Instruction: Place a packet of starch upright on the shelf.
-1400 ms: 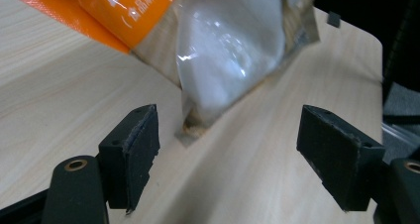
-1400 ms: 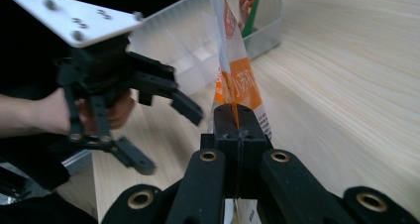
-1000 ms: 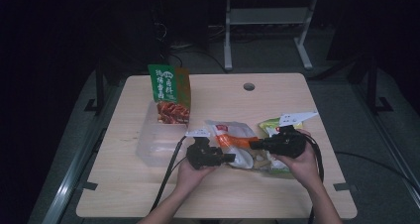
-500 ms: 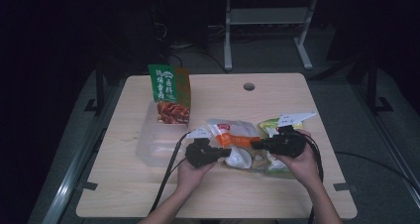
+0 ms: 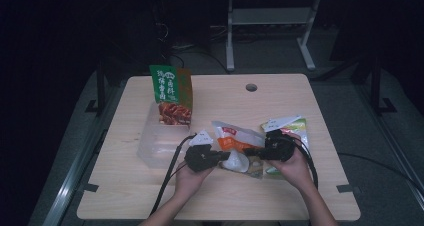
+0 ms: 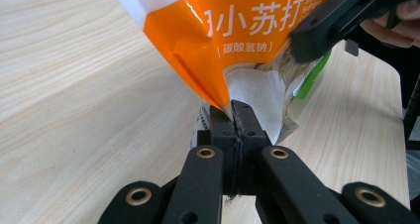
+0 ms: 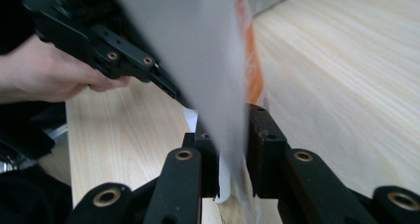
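Since the earlier frames little has shifted: both grippers stay on the orange-and-white pouch (image 5: 235, 145), and its lower end now shows as a pale rounded bulge beside the left gripper's tip.

Table (image 5: 150, 201): light wood, with a round hole (image 5: 251, 87) near its far edge.

Clear plastic tub (image 5: 150, 145): left of centre, with a green-topped snack bag (image 5: 171, 93) standing upright at its far side.

Green-and-white packet (image 5: 295, 128): lies flat on the right, partly under the right hand (image 5: 295, 167).

Orange-and-white pouch: sits between the two grippers, centre-right of the table, near the person's edge. Whether it touches the tabletop cannot be told. In the left gripper view its orange panel (image 6: 233, 30) hangs just above the jaw tips, with white print on it.

Left gripper (image 5: 222, 157): jaws closed tight on the pouch's bottom corner, the tips meeting on the film in the left gripper view (image 6: 234, 116).

Right gripper (image 5: 250, 151): jaws narrow, pinching a pale fold of the pouch between them in the right gripper view (image 7: 233, 149). The pouch rises blurred right in front of the lens, and the left gripper stands just beyond.

Cables (image 5: 167, 178): trail from each gripper back toward the person.
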The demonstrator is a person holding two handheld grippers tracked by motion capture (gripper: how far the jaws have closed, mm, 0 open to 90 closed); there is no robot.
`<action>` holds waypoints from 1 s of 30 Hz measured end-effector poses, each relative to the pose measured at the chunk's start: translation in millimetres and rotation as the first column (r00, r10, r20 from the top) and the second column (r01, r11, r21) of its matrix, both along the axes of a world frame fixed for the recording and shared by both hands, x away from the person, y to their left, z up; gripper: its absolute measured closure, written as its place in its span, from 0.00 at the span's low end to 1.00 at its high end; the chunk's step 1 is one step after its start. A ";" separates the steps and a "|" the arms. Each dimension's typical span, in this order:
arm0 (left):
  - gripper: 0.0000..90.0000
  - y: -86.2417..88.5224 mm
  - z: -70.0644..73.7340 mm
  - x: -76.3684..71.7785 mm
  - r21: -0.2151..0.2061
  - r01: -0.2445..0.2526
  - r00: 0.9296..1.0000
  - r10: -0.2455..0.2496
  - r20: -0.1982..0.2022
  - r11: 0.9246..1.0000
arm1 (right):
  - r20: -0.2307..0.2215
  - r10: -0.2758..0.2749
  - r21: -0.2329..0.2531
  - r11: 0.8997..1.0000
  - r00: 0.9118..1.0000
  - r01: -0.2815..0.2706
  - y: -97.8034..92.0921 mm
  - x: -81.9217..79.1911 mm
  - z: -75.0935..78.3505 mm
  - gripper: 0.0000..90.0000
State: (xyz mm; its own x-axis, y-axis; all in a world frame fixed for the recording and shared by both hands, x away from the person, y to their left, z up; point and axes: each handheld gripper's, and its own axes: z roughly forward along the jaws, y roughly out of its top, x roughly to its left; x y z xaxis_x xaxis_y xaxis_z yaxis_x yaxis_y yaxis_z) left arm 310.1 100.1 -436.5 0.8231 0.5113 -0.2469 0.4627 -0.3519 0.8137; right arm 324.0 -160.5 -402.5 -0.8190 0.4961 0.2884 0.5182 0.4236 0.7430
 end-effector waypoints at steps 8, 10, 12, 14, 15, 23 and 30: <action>0.87 5.8 -0.7 -5.2 0.014 0.007 1.000 -0.007 -0.020 1.000 | 0.005 -0.012 0.003 1.000 1.000 0.012 0.8 -3.4 0.7 1.00; 0.84 8.2 -0.3 -8.1 0.026 0.014 1.000 -0.014 -0.017 1.000 | 0.008 -0.005 0.016 1.000 1.000 0.004 0.9 -4.3 2.2 1.00; 0.79 9.3 0.0 -11.9 0.030 0.015 1.000 -0.015 -0.014 0.999 | 0.011 -0.002 0.020 1.000 1.000 0.002 2.4 -6.2 4.5 1.00; 0.76 11.0 0.6 -14.7 0.036 0.024 1.000 -0.024 -0.013 0.999 | 0.017 0.003 0.023 1.000 1.000 -0.003 3.4 -7.5 5.9 1.00; 0.74 11.7 0.7 -15.6 0.039 0.024 1.000 -0.023 -0.010 0.999 | 0.023 0.003 0.022 1.000 1.000 -0.003 3.8 -8.3 6.7 1.00; 0.67 18.4 3.3 -26.3 0.071 0.034 0.999 -0.036 0.030 0.997 | 0.048 -0.030 0.037 0.999 0.998 0.029 -2.8 -9.9 14.0 1.00; 0.57 24.1 3.4 -37.0 0.094 0.040 0.997 -0.046 0.057 0.995 | 0.048 -0.059 0.044 0.997 0.997 0.057 -7.8 -8.2 16.8 1.00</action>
